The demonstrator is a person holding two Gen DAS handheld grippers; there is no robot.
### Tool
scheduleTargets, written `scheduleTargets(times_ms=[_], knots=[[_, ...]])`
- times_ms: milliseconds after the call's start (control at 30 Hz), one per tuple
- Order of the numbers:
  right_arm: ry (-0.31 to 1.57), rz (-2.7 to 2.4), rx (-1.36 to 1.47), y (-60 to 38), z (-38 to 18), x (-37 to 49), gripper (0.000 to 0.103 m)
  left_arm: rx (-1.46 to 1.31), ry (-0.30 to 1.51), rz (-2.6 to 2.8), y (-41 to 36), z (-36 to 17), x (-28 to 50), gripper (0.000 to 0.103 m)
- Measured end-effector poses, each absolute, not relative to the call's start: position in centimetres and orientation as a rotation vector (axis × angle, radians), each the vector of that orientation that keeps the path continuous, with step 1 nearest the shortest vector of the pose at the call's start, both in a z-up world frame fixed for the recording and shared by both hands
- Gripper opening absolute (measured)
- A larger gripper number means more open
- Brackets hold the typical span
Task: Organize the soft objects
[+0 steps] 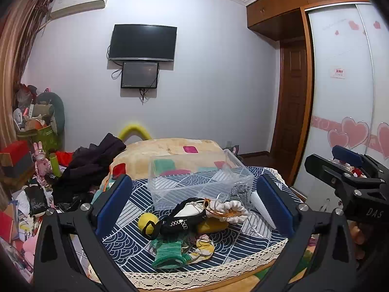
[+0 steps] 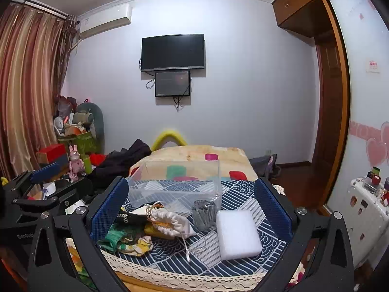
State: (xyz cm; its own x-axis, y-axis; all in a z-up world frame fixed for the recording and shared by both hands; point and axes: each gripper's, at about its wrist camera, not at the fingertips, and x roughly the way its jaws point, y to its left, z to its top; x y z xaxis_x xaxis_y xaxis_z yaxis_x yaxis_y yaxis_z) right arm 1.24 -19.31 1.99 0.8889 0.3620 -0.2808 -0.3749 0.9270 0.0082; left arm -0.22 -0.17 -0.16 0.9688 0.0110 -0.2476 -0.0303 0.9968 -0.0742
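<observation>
A pile of soft things lies on the blue patterned tablecloth [image 1: 136, 241]: a yellow ball [image 1: 147, 221], a black strap item [image 1: 184, 216], a white drawstring pouch [image 1: 231, 209] [image 2: 170, 220], a green knit piece [image 1: 169, 253] and a grey knit piece [image 2: 204, 214]. A white sponge block [image 2: 237, 233] lies to the right. An empty clear plastic box [image 1: 197, 177] [image 2: 175, 187] stands behind the pile. My left gripper [image 1: 194, 206] is open and empty above the pile. My right gripper [image 2: 192, 209] is open and empty above the pouch and sponge; it also shows at the right of the left wrist view [image 1: 340, 170].
The table has a lace edge [image 2: 184, 275]. A bed with a patterned blanket [image 1: 170, 153] lies behind it. Dark clothes [image 1: 90, 165] and clutter [image 1: 29, 170] fill the left side. A wardrobe [image 1: 347, 97] and a small white cabinet [image 2: 369, 209] stand on the right.
</observation>
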Motion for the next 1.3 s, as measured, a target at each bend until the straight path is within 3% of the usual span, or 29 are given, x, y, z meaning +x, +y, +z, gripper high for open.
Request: scheduleTargets(times_ms=[1300], knots=[[0.264, 0.390, -0.040, -19.32, 2.62, 0.69, 0.103, -0.073, 0.243, 0.019, -0.46, 0.25, -0.38, 0.103]])
